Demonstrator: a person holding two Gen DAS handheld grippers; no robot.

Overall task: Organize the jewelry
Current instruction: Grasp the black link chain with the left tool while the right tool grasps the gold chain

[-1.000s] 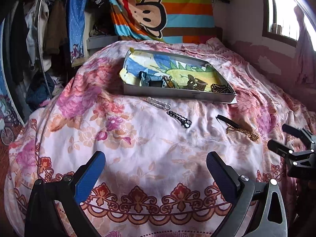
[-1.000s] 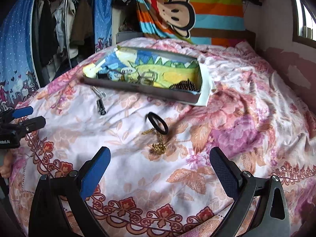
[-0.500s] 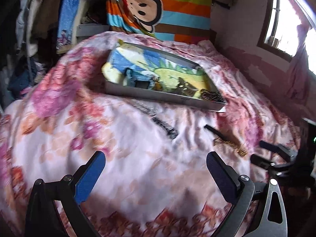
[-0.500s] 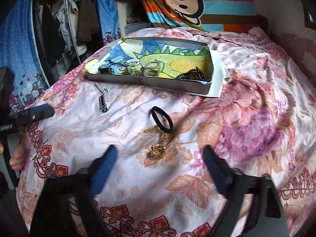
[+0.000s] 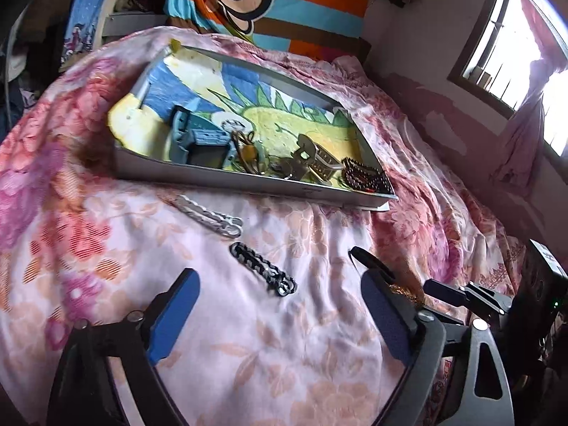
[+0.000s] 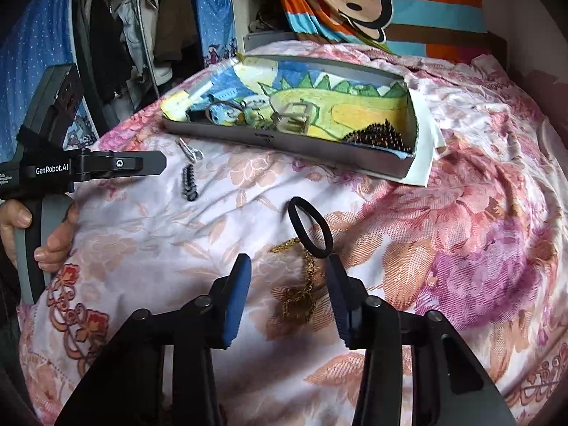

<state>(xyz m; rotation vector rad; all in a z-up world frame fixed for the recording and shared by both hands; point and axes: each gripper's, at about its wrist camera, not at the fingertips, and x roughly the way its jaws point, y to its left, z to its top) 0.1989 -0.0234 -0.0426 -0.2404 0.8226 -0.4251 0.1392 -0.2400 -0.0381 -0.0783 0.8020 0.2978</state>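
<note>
A grey tray (image 5: pixel 248 181) (image 6: pixel 284 140) with a drawn lining holds several jewelry pieces, on the flowered bedspread. In front of it lie a silver chain (image 5: pixel 209 214) (image 6: pixel 190 151) and a black braided bracelet (image 5: pixel 262 269) (image 6: pixel 189 181). My left gripper (image 5: pixel 280 309) is open, just short of the black bracelet. A black hair band (image 6: pixel 309 228) and a gold chain (image 6: pixel 301 284) lie further right. My right gripper (image 6: pixel 289 294) is open, narrowed, with the gold chain between its fingers. The left gripper shows in the right wrist view (image 6: pixel 156 165).
A monkey-print blanket (image 5: pixel 284 3) hangs behind the bed. Clothes hang on a rack (image 6: pixel 135 32) at the left. A window (image 5: pixel 514 46) is at the right. White paper (image 6: pixel 426 142) sticks out under the tray.
Both grippers have moved forward and down toward the bed. The right gripper's fingers have narrowed around the gold chain. The left gripper has come close to the black bracelet.
</note>
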